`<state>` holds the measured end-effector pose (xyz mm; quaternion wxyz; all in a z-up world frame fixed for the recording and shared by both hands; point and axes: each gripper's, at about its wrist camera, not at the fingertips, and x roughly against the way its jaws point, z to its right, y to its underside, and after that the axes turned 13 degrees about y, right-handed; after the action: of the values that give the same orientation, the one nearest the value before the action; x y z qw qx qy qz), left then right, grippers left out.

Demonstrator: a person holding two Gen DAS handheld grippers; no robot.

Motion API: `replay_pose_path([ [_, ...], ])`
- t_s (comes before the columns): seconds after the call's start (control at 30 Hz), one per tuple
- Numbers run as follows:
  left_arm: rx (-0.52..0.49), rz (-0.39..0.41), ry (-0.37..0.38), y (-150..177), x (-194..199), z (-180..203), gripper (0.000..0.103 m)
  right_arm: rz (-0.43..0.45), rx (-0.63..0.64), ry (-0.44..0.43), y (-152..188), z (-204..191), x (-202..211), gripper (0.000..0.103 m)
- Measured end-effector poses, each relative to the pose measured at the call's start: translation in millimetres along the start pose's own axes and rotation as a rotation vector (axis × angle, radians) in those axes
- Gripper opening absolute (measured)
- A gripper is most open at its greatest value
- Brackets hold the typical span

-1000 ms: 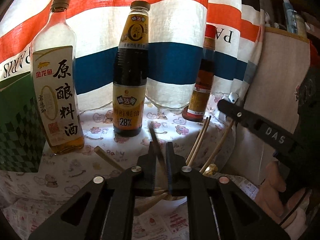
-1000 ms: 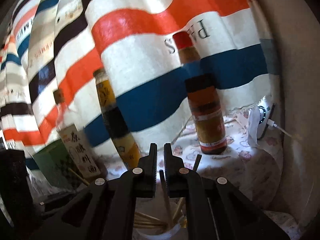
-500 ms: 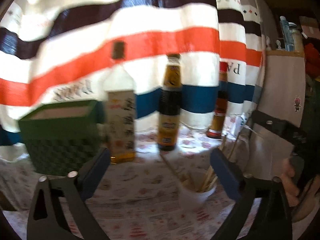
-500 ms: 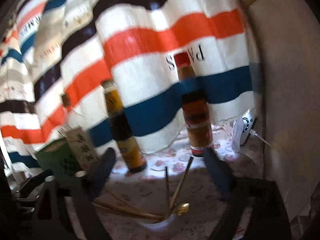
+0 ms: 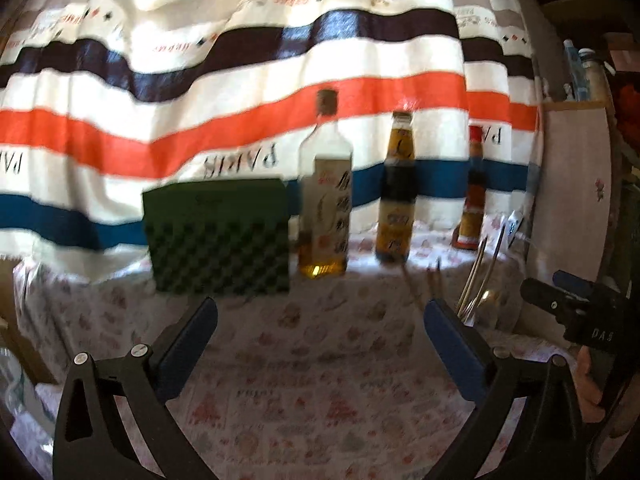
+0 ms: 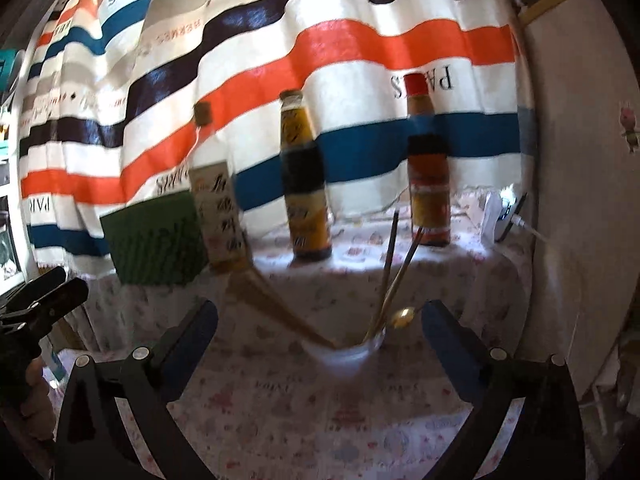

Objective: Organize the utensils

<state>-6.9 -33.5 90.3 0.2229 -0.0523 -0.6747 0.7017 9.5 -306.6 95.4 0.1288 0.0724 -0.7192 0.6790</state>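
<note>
Right wrist view: chopsticks (image 6: 394, 276) and a spoon (image 6: 402, 316) stand in the cup (image 6: 348, 350) on the table (image 6: 280, 400), both tools, right (image 6: 319, 330) and left (image 5: 320, 328), wide and empty after just opening, so the sorting looks largely done.

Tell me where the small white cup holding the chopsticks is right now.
In the right wrist view the small white cup stands low centre on the floral tablecloth, in front of the dark yellow-labelled sauce bottle and the red-capped bottle.
</note>
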Motion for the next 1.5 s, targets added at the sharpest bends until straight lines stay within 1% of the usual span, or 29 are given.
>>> replay_pose_path([
  [0.17, 0.037, -0.040, -0.034, 38, -10, -18, 0.102, -0.007, 0.012, -0.005, 29, -7, -8, 0.103],
  [0.3, 0.082, -0.093, -0.041, 67, -23, -33, 0.102, -0.027, -0.005, 0.025, 51, -8, -23, 0.103],
  [0.37, 0.073, -0.119, -0.048, 74, -28, -35, 0.102, -0.049, -0.018, 0.053, 62, -5, -29, 0.103],
  [0.43, 0.050, -0.105, -0.069, 79, -27, -34, 0.102, -0.051, 0.010, 0.070, 69, -6, -33, 0.103],
  [0.63, 0.072, -0.095, -0.096, 81, -25, -38, 0.102, 0.009, 0.093, 0.094, 78, -16, -29, 0.103],
  [0.7, 0.073, -0.093, -0.131, 81, -25, -39, 0.102, 0.012, 0.119, 0.098, 78, -21, -29, 0.103],
  [0.77, 0.069, -0.108, -0.145, 81, -28, -39, 0.102, 0.009, 0.122, 0.092, 78, -21, -29, 0.103],
  [0.83, 0.055, -0.134, -0.144, 82, -34, -37, 0.102, 0.000, 0.113, 0.108, 78, -21, -31, 0.103],
  [0.87, 0.042, -0.145, -0.149, 82, -36, -34, 0.102, -0.003, 0.110, 0.125, 78, -21, -31, 0.103],
  [0.93, 0.006, -0.166, -0.157, 84, -41, -28, 0.102, -0.004, 0.115, 0.124, 79, -23, -31, 0.103],
  [1.0, -0.032, -0.185, -0.152, 85, -45, -20, 0.102, -0.001, 0.121, 0.119, 78, -23, -31, 0.103],
  [1.03, -0.042, -0.175, -0.138, 86, -43, -17, 0.103, -0.001, 0.123, 0.119, 79, -24, -31, 0.103],
  [1.13, -0.071, -0.163, -0.141, 86, -41, -11, 0.103, -0.002, 0.115, 0.124, 79, -23, -31, 0.103],
  [1.33, -0.045, -0.169, -0.150, 85, -42, -16, 0.103, 0.002, 0.113, 0.124, 78, -23, -29, 0.103],
  [1.5, -0.031, -0.182, -0.128, 86, -44, -18, 0.103, 0.002, 0.108, 0.126, 78, -22, -30, 0.103],
])
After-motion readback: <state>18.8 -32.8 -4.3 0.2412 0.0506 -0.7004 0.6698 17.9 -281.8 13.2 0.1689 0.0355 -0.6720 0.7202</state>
